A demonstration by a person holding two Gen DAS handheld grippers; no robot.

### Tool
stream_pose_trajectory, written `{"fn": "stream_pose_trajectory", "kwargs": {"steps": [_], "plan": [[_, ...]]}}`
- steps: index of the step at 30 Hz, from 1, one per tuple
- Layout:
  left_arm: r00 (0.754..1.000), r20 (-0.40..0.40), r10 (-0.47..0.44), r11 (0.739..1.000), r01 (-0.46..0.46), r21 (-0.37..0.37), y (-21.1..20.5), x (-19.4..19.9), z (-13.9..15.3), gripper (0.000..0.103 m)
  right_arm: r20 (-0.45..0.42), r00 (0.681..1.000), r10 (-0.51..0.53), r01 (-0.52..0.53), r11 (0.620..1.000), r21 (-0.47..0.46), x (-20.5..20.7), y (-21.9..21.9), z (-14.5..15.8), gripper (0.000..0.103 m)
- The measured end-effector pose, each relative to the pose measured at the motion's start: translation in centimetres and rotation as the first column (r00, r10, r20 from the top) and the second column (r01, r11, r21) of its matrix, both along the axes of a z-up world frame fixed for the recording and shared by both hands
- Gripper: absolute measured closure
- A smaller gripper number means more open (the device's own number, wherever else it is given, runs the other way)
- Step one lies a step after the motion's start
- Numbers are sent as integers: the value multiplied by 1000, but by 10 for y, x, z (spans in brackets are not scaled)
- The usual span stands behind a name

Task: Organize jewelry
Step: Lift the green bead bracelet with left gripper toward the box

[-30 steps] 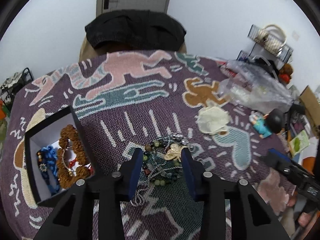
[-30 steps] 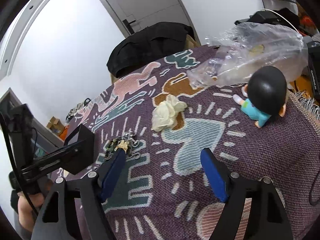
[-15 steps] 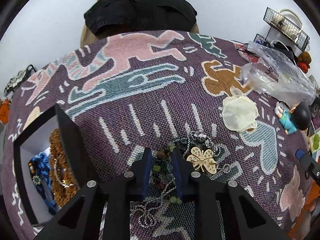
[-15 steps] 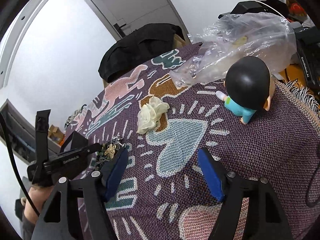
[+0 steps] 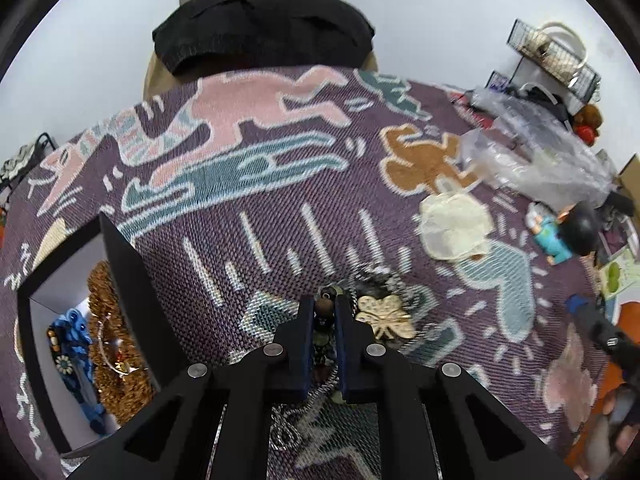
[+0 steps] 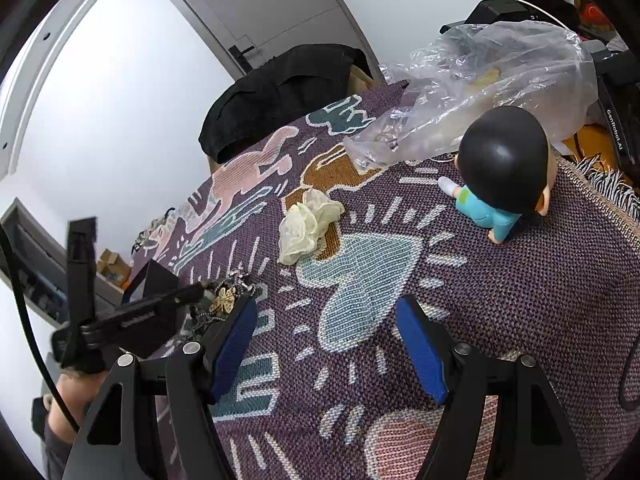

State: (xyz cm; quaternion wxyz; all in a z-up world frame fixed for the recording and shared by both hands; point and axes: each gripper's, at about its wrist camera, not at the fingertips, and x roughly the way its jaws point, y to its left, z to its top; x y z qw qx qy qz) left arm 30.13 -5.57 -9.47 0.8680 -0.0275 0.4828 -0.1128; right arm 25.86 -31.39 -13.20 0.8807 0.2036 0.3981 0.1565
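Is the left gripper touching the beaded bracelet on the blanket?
Touching. In the left wrist view, the left gripper has its two fingers closed on the beaded bracelet, with beads squeezed between them and no gap visible.

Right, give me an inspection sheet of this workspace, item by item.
Surface: patterned woven blanket covers the table.
Job's things: tangled jewelry pile with a gold clover pendant on the blanket; open black box holds blue and brown bead strands.
Clutter: cream cloth, cartoon figurine, crumpled plastic bag.
Grippers: left gripper shut on a bead strand from the pile; right gripper open over bare blanket, holding nothing.
Cables: black cable at the right view's left edge.
Surroundings: white walls, grey door, black garment on a chair, wire shelf.
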Motion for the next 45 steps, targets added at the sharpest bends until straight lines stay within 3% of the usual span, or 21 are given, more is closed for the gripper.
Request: {"fn": "stream_pose_trajectory", "kwargs": {"steps": [25,34,39,45], "plan": [[992,119,-44,997,51,-51,10,-33,72,93,-20,996,87,-86,996,29,16,36,-1,33],[993,28,-113,989,115,-89,5,-34,47,93,-25,992,123,-122,992,23,16,53,-3,33],[995,-42,-86,996,86,11,7,-33,19,93,-30,991,131,-130,991,16,16,56,-5,33],[995,-78,-64,997,68,45,19,-35,3,93,-40,990,137,-137,991,10,16,62,-9,33]]}}
